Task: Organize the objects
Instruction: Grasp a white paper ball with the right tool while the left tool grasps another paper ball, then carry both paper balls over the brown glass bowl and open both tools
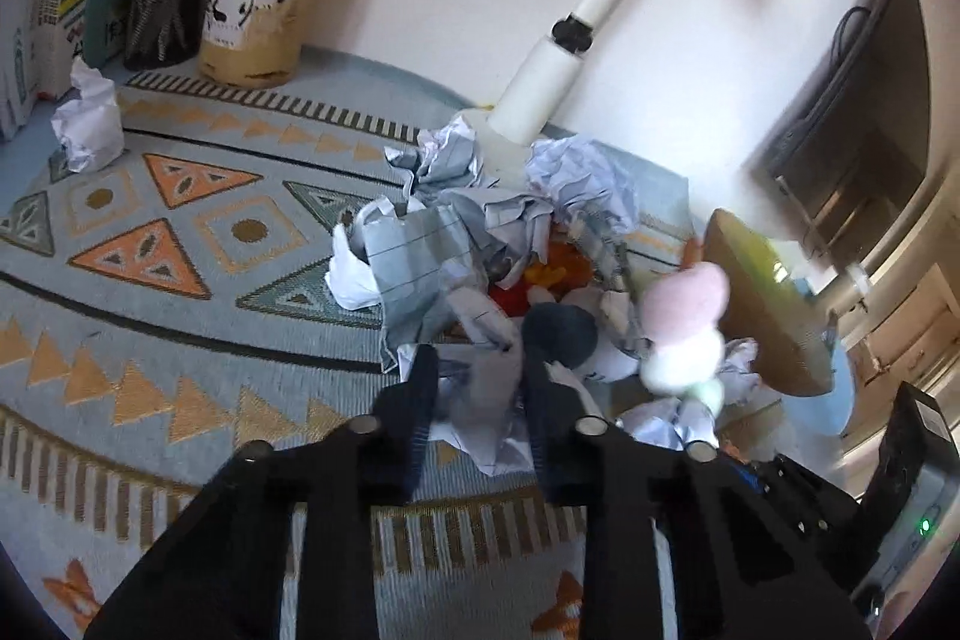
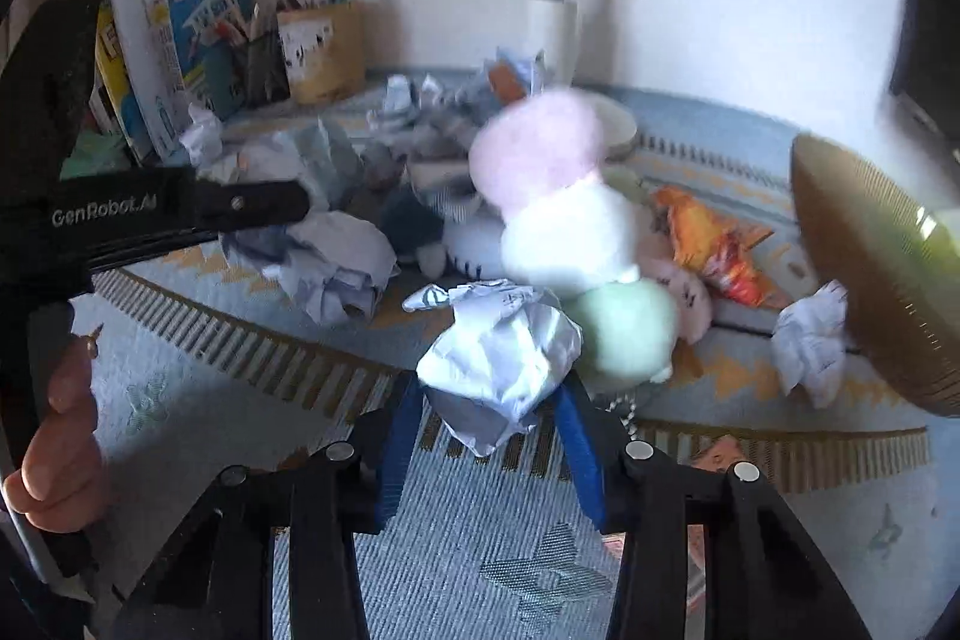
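My left gripper (image 1: 480,364) is shut on a crumpled piece of lined paper (image 1: 486,412) at the near edge of a heap of crumpled papers (image 1: 432,244). My right gripper (image 2: 492,388), with blue pads (image 2: 396,460), is shut on a white crumpled paper ball (image 2: 498,358) held above the mat. Right behind that ball is a blurred pastel plush of pink, white and green balls (image 2: 564,232), also seen in the left wrist view (image 1: 684,328). I cannot tell whether the plush is gripped. In the right wrist view the left gripper (image 2: 240,202) reaches in from the left, with a hand (image 2: 60,430) on its handle.
A patterned blue mat (image 1: 180,250) covers the desk. At the back stand a mesh pen cup (image 1: 162,10), a brown pen holder (image 1: 258,22), books (image 2: 174,40) and a white lamp pole (image 1: 564,58). A tilted brown ridged container (image 2: 870,280) is at the right, beside an orange snack packet (image 2: 714,244).
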`<state>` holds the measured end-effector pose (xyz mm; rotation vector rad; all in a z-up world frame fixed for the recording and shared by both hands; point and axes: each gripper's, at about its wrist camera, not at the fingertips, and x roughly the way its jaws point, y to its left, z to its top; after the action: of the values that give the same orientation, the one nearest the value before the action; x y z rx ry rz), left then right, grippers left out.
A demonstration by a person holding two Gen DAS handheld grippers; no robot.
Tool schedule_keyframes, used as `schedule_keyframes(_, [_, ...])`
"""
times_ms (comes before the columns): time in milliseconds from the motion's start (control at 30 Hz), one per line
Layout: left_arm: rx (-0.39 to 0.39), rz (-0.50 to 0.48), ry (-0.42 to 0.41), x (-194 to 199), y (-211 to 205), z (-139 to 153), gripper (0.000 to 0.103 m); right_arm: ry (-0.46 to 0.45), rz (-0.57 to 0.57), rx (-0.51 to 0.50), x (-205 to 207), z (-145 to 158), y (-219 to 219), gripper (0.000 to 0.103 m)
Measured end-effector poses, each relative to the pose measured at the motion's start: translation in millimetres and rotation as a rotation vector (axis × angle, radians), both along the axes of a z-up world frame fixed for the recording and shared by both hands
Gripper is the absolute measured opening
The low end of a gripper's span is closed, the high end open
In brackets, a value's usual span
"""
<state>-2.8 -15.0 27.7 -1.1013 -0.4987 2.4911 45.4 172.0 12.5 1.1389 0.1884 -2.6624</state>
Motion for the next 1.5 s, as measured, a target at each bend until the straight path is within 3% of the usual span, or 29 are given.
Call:
schedule_keyframes(100, [-0.01,0.01,0.032,25.6,-12.5,10.0,0.014,0.012,0.003,-0.071,7.7,9.7,10.2,0.044])
schedule_keyframes(200, [-0.044,0.022,0.045,48.8,-22.6,14.9,0.015,-0.031,0.014,-0.199,21.7,14.2,32.5,0.044])
schedule_keyframes(400, [-0.08,0.027,0.023,83.7,-35.5,6.9,0.017,-0.132,0.012,-0.305,47.9,8.2,67.2,0.045])
schedule_keyframes(467, [-0.174,0.063,-0.006,85.5,-35.0,2.2,0.053,-0.152,0.011,-0.31,49.2,3.7,71.3,0.045])
schedule_keyframes(533, [-0.22,0.07,-0.012,87.7,-36.2,-0.3,0.068,-0.173,0.01,-0.321,49.1,-2.2,71.0,0.046])
schedule_keyframes(600, [-0.238,0.057,-0.009,89.1,-39.5,-0.9,0.071,-0.178,0.012,-0.321,48.4,-3.3,69.1,0.049])
schedule_keyframes(667, [-0.256,0.039,0.007,92.3,-40.8,0.7,0.079,-0.181,0.021,-0.317,48.0,-3.4,66.1,0.064])
schedule_keyframes(767, [-0.336,0.04,0.04,88.6,-32.6,5.0,0.096,-0.174,0.015,-0.314,48.2,-3.8,70.0,0.066])
schedule_keyframes(800, [-0.35,0.045,0.053,86.0,-30.1,6.5,0.097,-0.179,0.02,-0.314,47.7,-4.4,69.4,0.066])
schedule_keyframes(933, [-0.345,0.052,0.042,70.1,-27.9,5.4,0.097,-0.183,0.017,-0.303,46.0,-5.1,72.2,0.066])
schedule_keyframes(1033, [-0.419,0.087,0.024,54.6,-23.7,-2.4,0.094,-0.188,0.017,-0.303,44.3,-6.8,74.3,0.066])
schedule_keyframes(1133, [-0.485,0.063,-0.021,41.2,-16.4,-14.8,0.054,-0.19,0.008,-0.292,42.5,-7.6,73.9,0.066])
schedule_keyframes(1233, [-0.488,0.082,-0.01,40.9,-16.0,-15.0,0.038,-0.182,0.001,-0.269,41.1,-6.4,68.2,0.066])
schedule_keyframes(1333, [-0.441,0.07,0.003,47.1,-19.0,-10.7,0.038,-0.176,-0.034,-0.225,36.9,-7.3,61.1,0.063])
schedule_keyframes(1367, [-0.421,0.074,0.001,49.4,-19.6,-8.5,0.038,-0.168,-0.041,-0.211,36.0,-7.9,59.6,0.047])
schedule_keyframes(1500, [-0.349,0.061,0.034,64.5,-14.3,6.9,0.038,-0.12,-0.039,-0.209,42.9,-1.1,61.7,0.047])
